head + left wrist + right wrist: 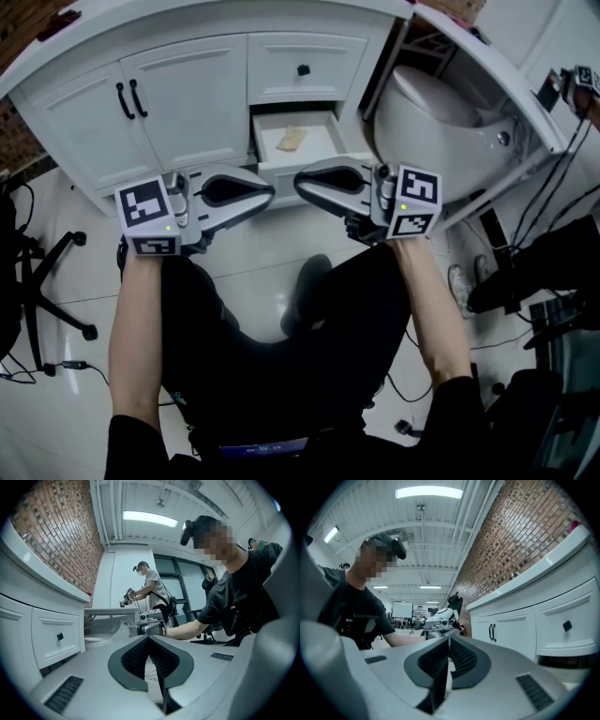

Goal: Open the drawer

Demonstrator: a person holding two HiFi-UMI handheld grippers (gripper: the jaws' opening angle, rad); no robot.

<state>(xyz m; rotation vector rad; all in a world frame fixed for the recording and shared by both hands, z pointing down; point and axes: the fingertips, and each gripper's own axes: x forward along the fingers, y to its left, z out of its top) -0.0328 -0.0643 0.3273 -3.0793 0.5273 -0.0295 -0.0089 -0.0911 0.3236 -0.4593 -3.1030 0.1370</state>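
In the head view the white cabinet [187, 103] has a closed top drawer with a black knob [303, 69]. Below it, the lower drawer [323, 141] stands pulled out, with a small beige piece [292, 139] lying inside. Both grippers hover level just in front of that open drawer, tips facing each other. My left gripper [270, 193] [149, 638] is shut with nothing between its pads. My right gripper [298, 183] [449, 638] is also shut and empty. Neither touches the drawer. The knobbed top drawer [60, 636] [567, 626] shows in both gripper views.
A white bowl-shaped fixture [441, 122] stands right of the cabinet. Double doors with black handles [131, 98] are to the left. An office chair base [56, 281] sits at far left, and cables and shoes [459, 281] lie at right. Another person [151, 590] stands far behind.
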